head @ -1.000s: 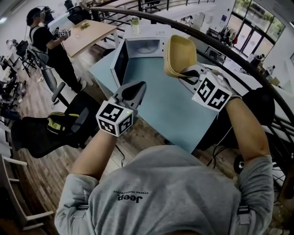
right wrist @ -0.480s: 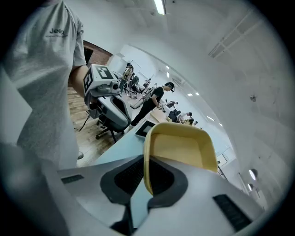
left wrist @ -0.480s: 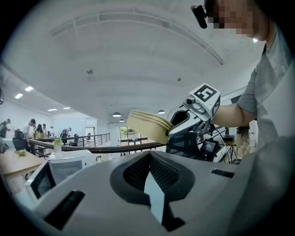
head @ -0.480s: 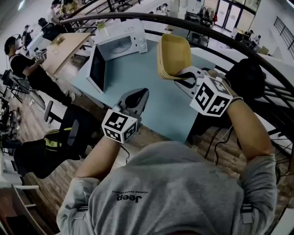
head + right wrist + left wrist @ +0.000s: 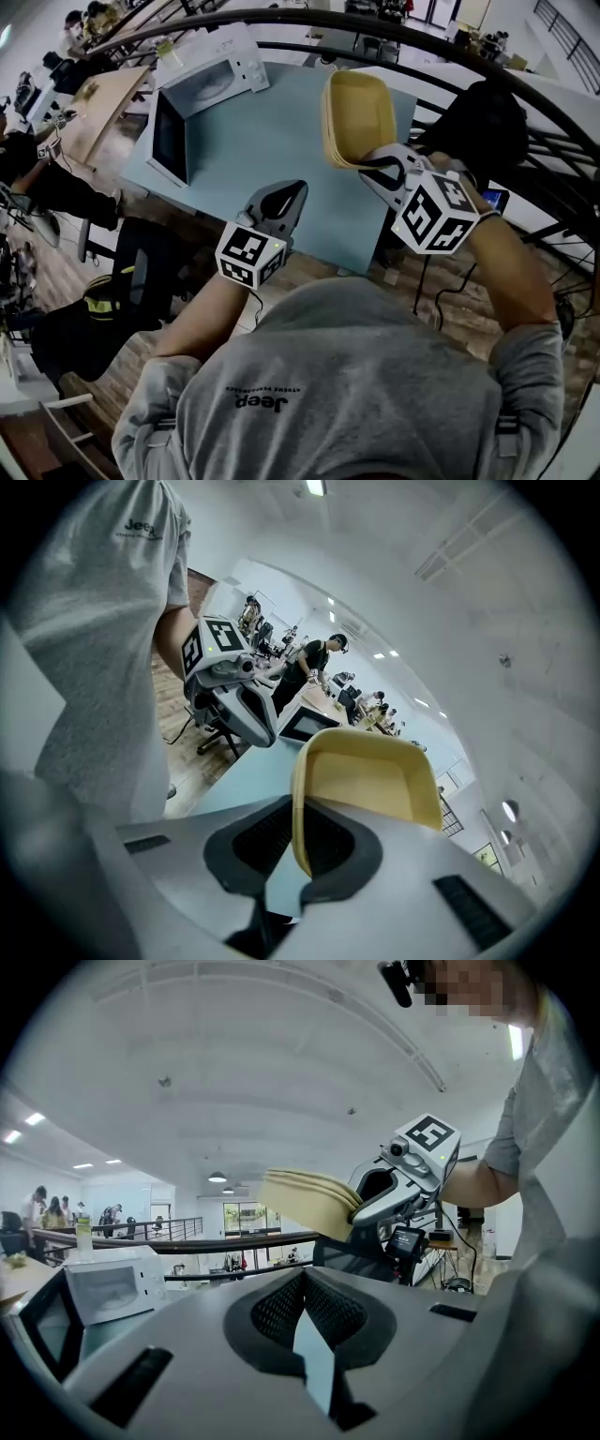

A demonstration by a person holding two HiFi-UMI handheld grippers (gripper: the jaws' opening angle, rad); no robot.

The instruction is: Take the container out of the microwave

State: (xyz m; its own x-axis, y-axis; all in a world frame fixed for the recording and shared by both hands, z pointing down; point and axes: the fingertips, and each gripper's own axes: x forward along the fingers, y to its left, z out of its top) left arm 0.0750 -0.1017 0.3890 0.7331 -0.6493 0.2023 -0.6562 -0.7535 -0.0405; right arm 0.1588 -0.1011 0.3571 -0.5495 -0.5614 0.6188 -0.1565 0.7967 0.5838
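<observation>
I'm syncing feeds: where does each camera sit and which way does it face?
Head view: on the person's head, facing steeply down at the table and open microwave; shows forearms, shirt, left gripper, right gripper holding the container.
Left gripper view: on the left gripper, facing along its shut jaws across the room; shows right forearm.
Right gripper view: on the right gripper, facing along jaws clamping the container's rim; shows shirt, left forearm.
Shared: both gripper views show the microwave and the other gripper.
</observation>
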